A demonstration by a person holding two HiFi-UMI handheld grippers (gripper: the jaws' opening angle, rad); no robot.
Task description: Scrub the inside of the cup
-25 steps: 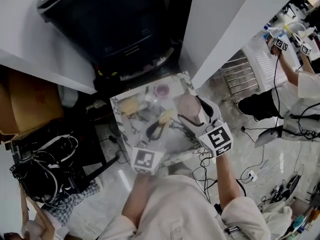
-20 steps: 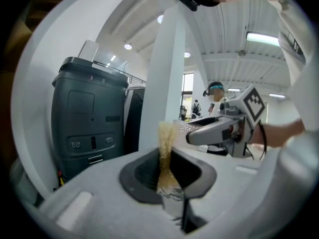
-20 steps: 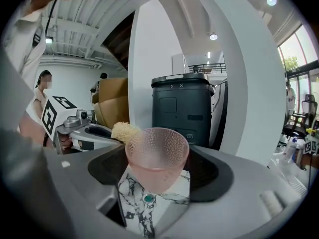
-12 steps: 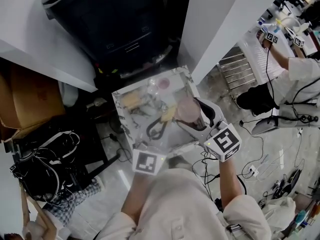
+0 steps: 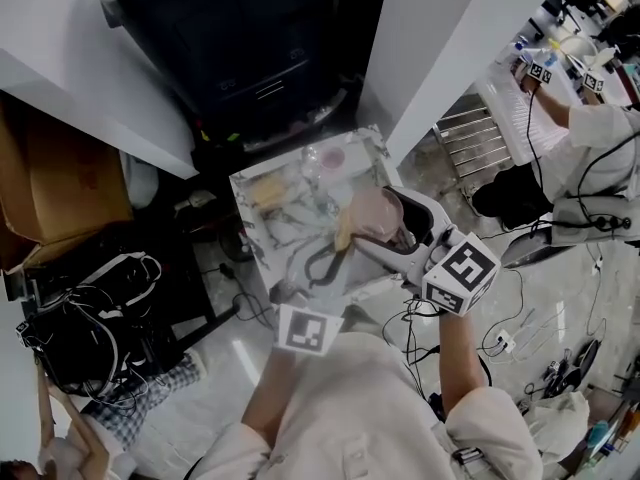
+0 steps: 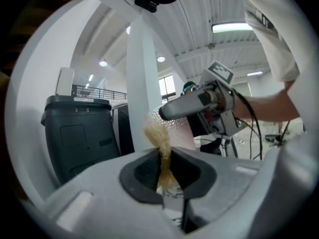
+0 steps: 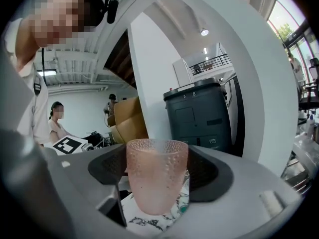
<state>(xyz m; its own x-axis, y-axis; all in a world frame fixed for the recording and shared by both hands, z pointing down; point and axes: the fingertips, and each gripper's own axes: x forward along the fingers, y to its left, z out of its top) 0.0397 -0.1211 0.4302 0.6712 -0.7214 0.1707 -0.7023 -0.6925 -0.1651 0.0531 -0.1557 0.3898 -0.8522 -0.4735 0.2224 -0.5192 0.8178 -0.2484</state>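
In the head view my right gripper is shut on a pink dimpled cup, held above the marble-patterned table. The right gripper view has the cup upright between the jaws, its mouth open at the top. My left gripper is shut on a yellow sponge strip, whose tip lies at the cup's left side. Seen from the left gripper view, the sponge rises from the shut jaws toward the cup. Whether the sponge is inside the cup is not visible.
On the table's far part lie a yellow pad, a small pink dish and clear items. A black bin stands behind the table beside a white pillar. Cables cover the floor at the left. Another person works at the right.
The sponge tip has come closer to the cup. Both grippers have shifted slightly right and toward me with what they hold.
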